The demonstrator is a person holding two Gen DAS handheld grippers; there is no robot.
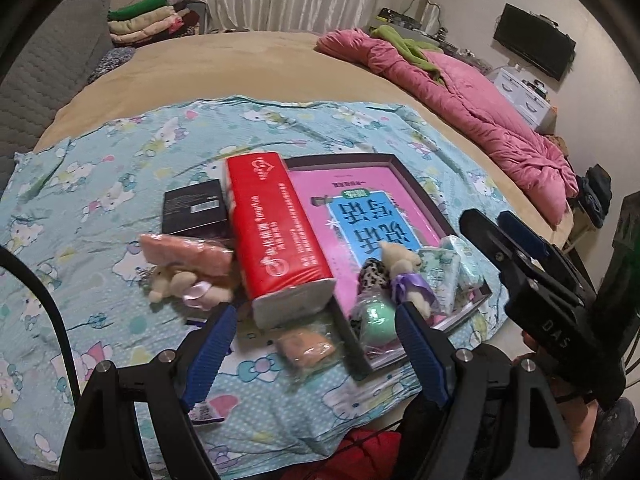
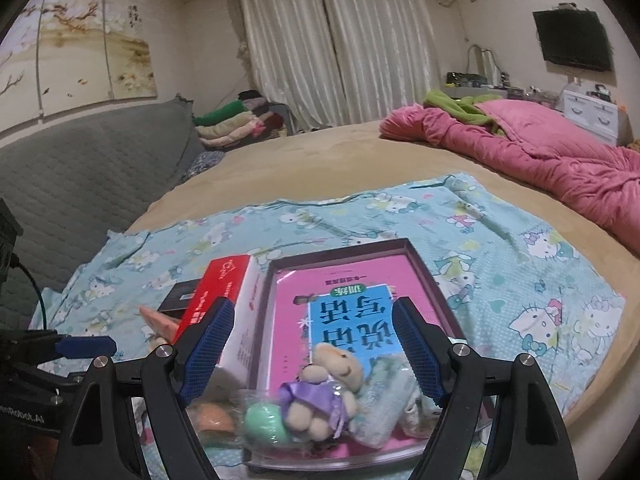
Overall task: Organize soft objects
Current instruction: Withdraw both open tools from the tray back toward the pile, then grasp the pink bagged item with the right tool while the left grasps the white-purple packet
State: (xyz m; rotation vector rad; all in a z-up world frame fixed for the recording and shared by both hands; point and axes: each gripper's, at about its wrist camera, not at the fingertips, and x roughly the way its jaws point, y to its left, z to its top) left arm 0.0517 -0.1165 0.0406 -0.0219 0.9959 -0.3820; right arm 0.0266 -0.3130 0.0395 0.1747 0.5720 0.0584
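A dark tray (image 1: 416, 184) (image 2: 424, 268) with a pink book in it lies on the Hello Kitty sheet. At its near end sit a teddy in purple (image 1: 404, 268) (image 2: 332, 384), a green ball in plastic (image 1: 374, 318) (image 2: 264, 424), tissue packs (image 1: 448, 268) (image 2: 380, 408) and a spotted piece (image 1: 372, 274). A red tissue pack (image 1: 276, 236) (image 2: 228, 296), a second teddy (image 1: 180, 284), a pink packet (image 1: 184, 250) and an orange wrapped item (image 1: 306, 346) (image 2: 212, 418) lie left of the tray. My left gripper (image 1: 316, 324) is open above the orange item. My right gripper (image 2: 314, 316) is open above the tray; it also shows in the left wrist view (image 1: 496, 220).
A black box (image 1: 194, 208) lies behind the pink packet. A pink quilt (image 1: 472, 100) (image 2: 540, 148) lies on the bed's right side. Folded clothes (image 1: 152, 20) are stacked at the back. A grey headboard (image 2: 80, 168) stands left.
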